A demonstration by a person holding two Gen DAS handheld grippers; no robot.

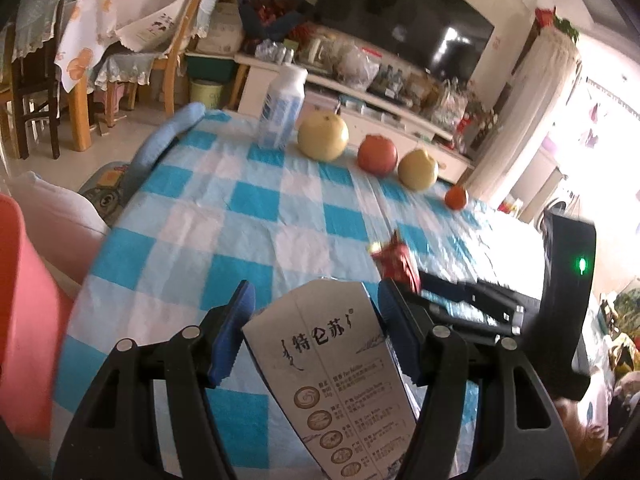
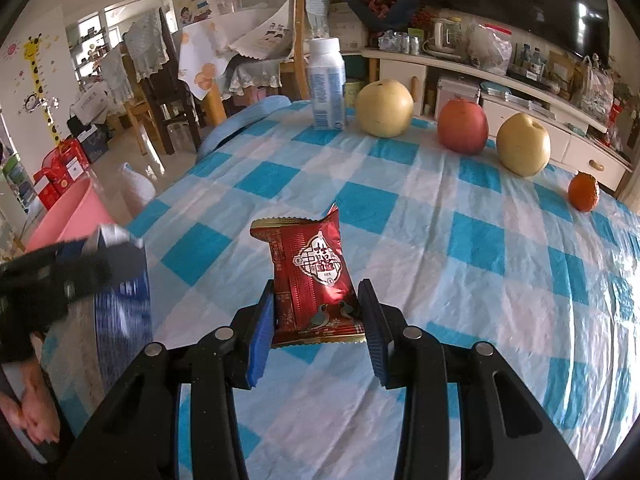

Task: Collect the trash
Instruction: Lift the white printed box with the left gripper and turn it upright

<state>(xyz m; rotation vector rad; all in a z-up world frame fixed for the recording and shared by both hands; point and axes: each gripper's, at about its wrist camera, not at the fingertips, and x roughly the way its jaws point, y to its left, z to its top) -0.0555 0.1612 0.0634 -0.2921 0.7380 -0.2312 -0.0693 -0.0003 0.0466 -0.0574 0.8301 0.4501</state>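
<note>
The left gripper [image 1: 316, 320] has its fingers clamped on a milk carton [image 1: 340, 380], long axis running forward between them. The right gripper [image 2: 316, 328] has its fingers clamped on a red snack wrapper [image 2: 316, 276]. A pink bin [image 1: 24, 320] stands beside the table's left edge [image 1: 120, 216], nearest the left gripper.

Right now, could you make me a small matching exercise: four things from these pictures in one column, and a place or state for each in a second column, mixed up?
Things:
1. milk carton
2. red snack wrapper
3. white bottle
4. small orange

Places or states:
A. standing upright beside a yellow pear
B. between the pads of the left gripper
C. last in the fruit row
D. clamped in the right gripper

Pairs: 1-B, 2-D, 3-A, 4-C
</note>
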